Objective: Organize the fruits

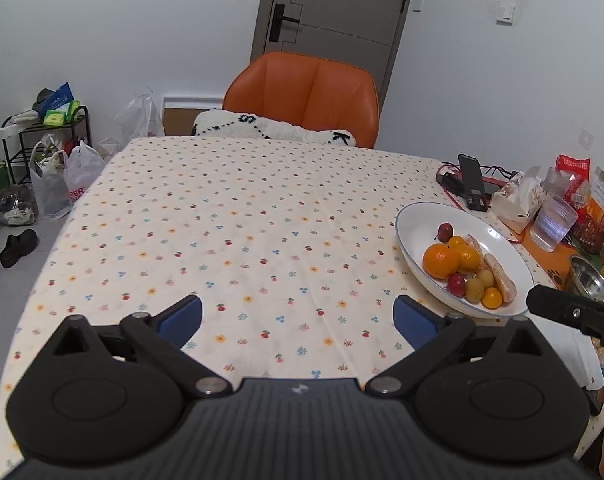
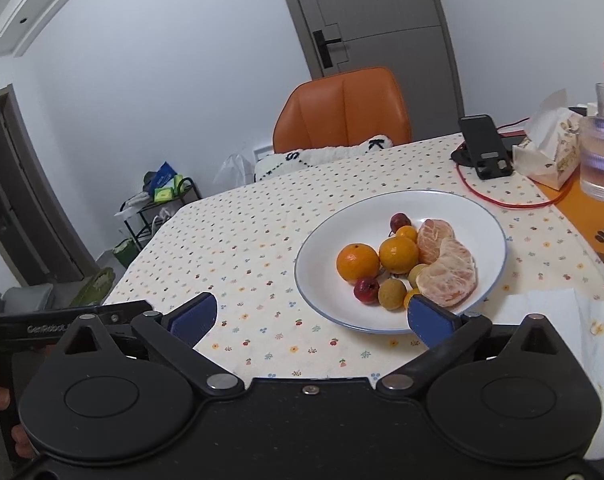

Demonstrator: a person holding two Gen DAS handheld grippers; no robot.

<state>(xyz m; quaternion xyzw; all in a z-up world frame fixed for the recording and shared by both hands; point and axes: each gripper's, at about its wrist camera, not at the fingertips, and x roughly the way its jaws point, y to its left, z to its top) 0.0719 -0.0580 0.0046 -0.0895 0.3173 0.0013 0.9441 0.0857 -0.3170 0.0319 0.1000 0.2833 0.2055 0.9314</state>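
Fingers (image 1: pixel 182 314) of the left gripper (image 1: pixel 298 314) spread wide, nothing between them, hovering over bare floral tablecloth (image 1: pixel 222 220). Right gripper (image 2: pixel 312 316) same: blue fingers (image 2: pixel 430 320) wide apart and empty, the right one over the near rim of the white plate (image 2: pixel 326 240).

Fruit all sits in that plate, toward the right side of the counter: a big orange (image 2: pixel 357 262), a smaller orange (image 2: pixel 398 254), two peeled citrus halves (image 2: pixel 448 276) touching each other, a red fruit (image 2: pixel 366 290) at the near side, another dark red one (image 2: pixel 400 222) at the far side, plus small yellow-green fruits (image 2: pixel 392 294).

Readable text: "GenRobot" partly visible on the left gripper's body in the right wrist view (image 2: pixel 48 328); "PER" on a white plastic bag (image 1: pixel 76 184) on the floor; letters "S" and "K" on the white cushion (image 1: pixel 274 130) on the orange chair (image 1: pixel 302 96).

Room: left and centre of the cloth are open out to the far and left edges. Right of the plate is crowded: phone stand (image 2: pixel 488 146) with a red cable (image 2: pixel 502 200), tissue box (image 2: pixel 550 152), glass (image 2: pixel 600 156), a paper towel (image 2: pixel 550 312) just beside the plate's near-right rim. Metal bowl (image 1: pixel 590 276) and snack packets (image 1: pixel 572 168) line the counter's right edge.
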